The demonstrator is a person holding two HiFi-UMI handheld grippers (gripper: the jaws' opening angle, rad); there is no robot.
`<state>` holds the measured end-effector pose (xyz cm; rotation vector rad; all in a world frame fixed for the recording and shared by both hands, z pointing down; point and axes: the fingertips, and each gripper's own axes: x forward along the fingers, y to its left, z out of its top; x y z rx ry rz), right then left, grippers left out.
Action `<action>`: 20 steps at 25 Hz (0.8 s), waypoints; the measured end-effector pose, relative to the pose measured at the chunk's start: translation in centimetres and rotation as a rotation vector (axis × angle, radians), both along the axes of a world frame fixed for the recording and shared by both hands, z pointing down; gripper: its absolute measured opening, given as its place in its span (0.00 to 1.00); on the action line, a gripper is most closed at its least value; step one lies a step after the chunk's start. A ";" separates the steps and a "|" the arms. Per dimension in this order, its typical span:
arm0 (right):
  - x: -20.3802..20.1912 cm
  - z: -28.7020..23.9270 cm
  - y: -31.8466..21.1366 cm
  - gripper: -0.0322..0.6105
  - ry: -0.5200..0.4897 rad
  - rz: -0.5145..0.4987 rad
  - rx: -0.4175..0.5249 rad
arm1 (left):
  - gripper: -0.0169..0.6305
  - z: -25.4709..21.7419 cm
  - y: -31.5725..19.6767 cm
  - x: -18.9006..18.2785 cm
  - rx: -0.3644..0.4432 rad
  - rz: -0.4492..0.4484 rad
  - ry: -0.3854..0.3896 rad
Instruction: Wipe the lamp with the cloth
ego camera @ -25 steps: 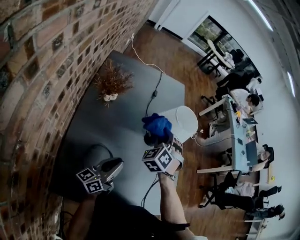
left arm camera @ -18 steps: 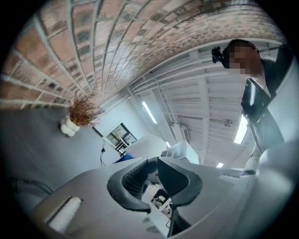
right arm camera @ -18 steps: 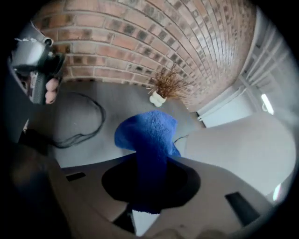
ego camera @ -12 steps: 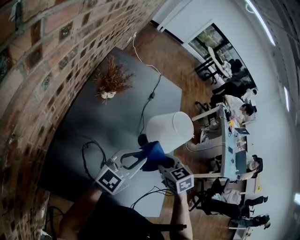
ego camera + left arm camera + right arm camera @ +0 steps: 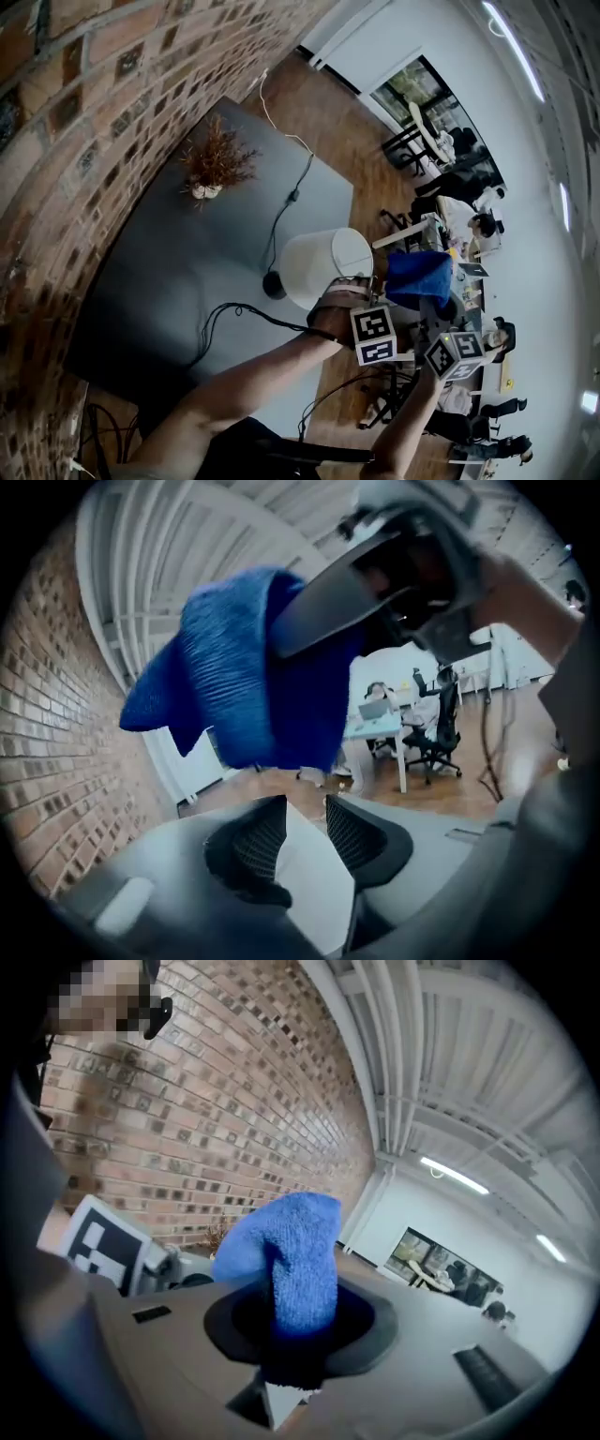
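Note:
The lamp has a white shade (image 5: pixel 323 265) and a black base (image 5: pixel 274 284), and it stands on the grey table (image 5: pixel 187 272). Just right of the shade, past the table's edge, my right gripper (image 5: pixel 433 305) is shut on the blue cloth (image 5: pixel 419 277). In the right gripper view the cloth (image 5: pixel 291 1251) stands bunched up out of the jaws (image 5: pixel 298 1321). My left gripper (image 5: pixel 354 292) is raised beside the shade. Its jaws (image 5: pixel 305 803) are opening with nothing between them. The cloth (image 5: pixel 244 686) hangs just ahead of them from the right gripper's fingers (image 5: pixel 319 611).
A dried plant in a small pot (image 5: pixel 214 164) stands by the brick wall (image 5: pixel 84 122). The lamp's black cable (image 5: pixel 286 202) runs across the table, and another cable (image 5: pixel 234 314) loops near the front. People sit at desks (image 5: pixel 469 225) beyond the table's right edge.
Both grippers have risen from low over the table's front and swung right. The cloth went from in front of the lamp to beside the shade. The left gripper has rolled over.

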<state>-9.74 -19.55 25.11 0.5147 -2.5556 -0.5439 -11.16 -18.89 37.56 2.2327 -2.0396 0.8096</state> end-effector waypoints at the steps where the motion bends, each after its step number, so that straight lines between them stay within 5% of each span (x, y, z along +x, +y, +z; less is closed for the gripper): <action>1: 1.4 0.8 0.0 0.21 -0.016 0.022 -0.027 | 0.22 1.3 -0.5 -0.6 -0.054 -0.011 -0.041; 4: 6.1 3.7 -0.2 0.21 -0.055 0.094 -0.114 | 0.25 4.2 -0.1 -2.0 -0.150 0.021 -0.159; 7: 9.5 8.8 -0.6 0.21 -0.083 0.141 -0.272 | 0.18 4.4 0.3 -1.8 -0.207 0.104 -0.138; 12: 12.7 16.3 1.1 0.20 -0.109 0.170 -0.457 | 0.18 4.6 0.6 -1.6 -0.170 0.155 -0.178; 14: 13.1 18.1 1.6 0.20 -0.113 0.170 -0.492 | 0.18 4.8 0.6 -2.4 -0.159 0.202 -0.136; 17: 13.3 20.4 2.7 0.20 -0.141 0.172 -0.539 | 0.16 5.0 1.0 -3.9 -0.152 0.335 -0.056; 20: 13.5 21.8 3.9 0.20 -0.171 0.168 -0.584 | 0.13 5.2 4.2 -4.4 -0.208 0.612 -0.098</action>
